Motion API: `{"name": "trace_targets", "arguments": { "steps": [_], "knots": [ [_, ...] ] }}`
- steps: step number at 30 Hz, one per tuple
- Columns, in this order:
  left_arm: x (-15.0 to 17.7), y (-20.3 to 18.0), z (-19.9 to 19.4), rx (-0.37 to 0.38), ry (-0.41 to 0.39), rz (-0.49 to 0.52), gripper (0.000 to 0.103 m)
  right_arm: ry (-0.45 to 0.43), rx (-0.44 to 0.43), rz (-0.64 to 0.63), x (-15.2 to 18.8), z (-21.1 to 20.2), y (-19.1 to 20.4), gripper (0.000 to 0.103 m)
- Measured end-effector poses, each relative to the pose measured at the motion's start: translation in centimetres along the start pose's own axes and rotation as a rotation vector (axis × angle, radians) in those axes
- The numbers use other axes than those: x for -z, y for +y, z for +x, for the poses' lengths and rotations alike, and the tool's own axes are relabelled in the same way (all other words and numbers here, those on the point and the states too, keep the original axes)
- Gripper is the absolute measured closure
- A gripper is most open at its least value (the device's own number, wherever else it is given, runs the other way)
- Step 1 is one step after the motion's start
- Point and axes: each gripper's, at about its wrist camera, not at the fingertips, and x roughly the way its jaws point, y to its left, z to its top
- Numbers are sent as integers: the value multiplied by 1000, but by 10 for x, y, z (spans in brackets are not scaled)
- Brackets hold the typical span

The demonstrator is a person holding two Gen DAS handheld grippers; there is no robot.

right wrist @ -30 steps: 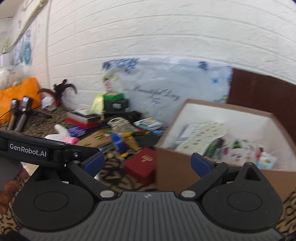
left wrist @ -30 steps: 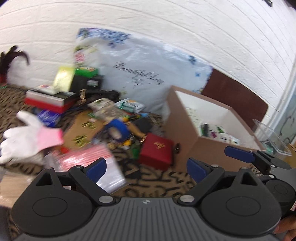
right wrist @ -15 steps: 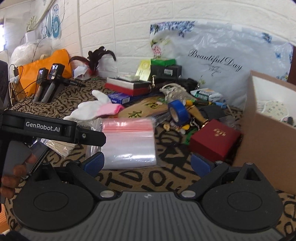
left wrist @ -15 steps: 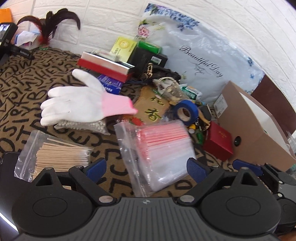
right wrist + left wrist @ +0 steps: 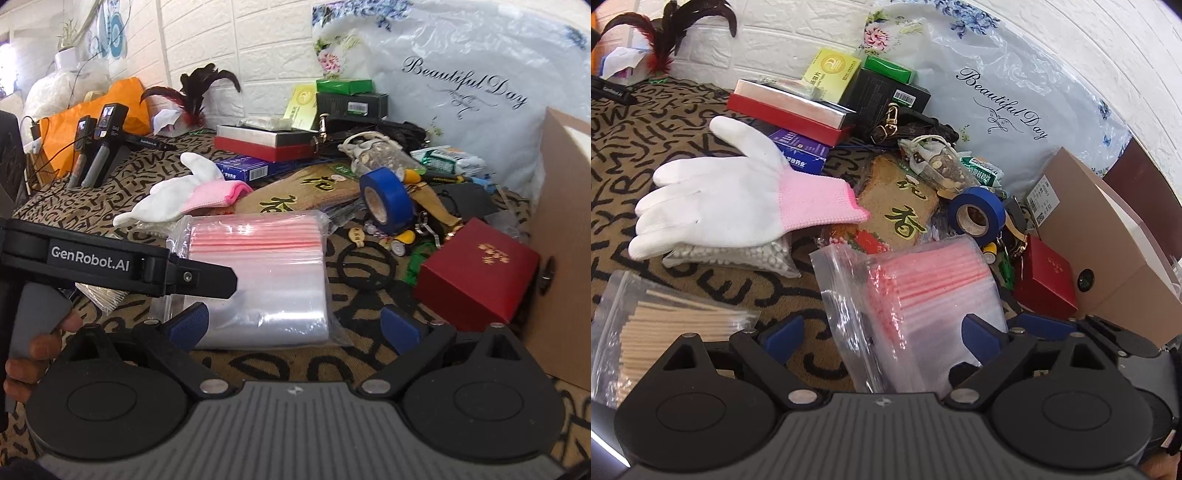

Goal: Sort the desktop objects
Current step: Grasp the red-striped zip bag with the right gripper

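Pack of zip bags [image 5: 923, 295] lies flat on the patterned cloth [image 5: 635, 122], just ahead of both claws. Red seal strips mark its far end, toward the wall; its clear end faces the cameras. In the right view its long axis runs front to back; in the left view it tilts slightly right.

Left gripper [image 5: 881, 334]: jaws spread wide, nothing held, the pack's near end between the fingertips. Right gripper [image 5: 293, 326]: jaws likewise spread, empty, low over the pack's near edge. Left tool's arm crosses the right view's left side, a hand [image 5: 35, 354] on its grip.

Around the pack: white glove [image 5: 713, 195] with pink cuff on its left, lying over a bag of white beads [image 5: 738, 256]; blue tape roll [image 5: 977, 216] standing on edge behind it; red box [image 5: 1047, 280] right of it, against a brown carton [image 5: 1108, 236]; bag of wooden sticks [image 5: 665, 328] at near left.

Table stands against a white brick wall [image 5: 798, 33]; a flowered plastic bag [image 5: 997, 88] leans on it.
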Motion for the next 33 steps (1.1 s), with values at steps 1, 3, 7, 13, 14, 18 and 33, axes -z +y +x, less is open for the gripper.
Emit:
{"name": "trace_targets", "arguments": {
  "steps": [1,3,7,13,14,18,33],
  "knots": [
    [-1,0,1,2,0,6,10,4,-17,6,-1,3,-1,7],
    [-2,-1,3,8,3,12,12,13,-52,23,-1,8,-4,7],
    [-5,1,5,56,19,0,32,17,-91,43,-3,15,-8,7],
    [-4,2,7,86,24,-18,35,9,-114,53,-7,22,-9,16],
    [-3,1,8,86,21,-14,35,8,-119,51,-7,22,-9,19],
    [-4,0,9,106,36,-25,48,11,-132,54,-7,22,-6,29],
    [8,-14,-21,57,32,-34,53,13,-130,100,5,-10,-2,64]
  ]
}}
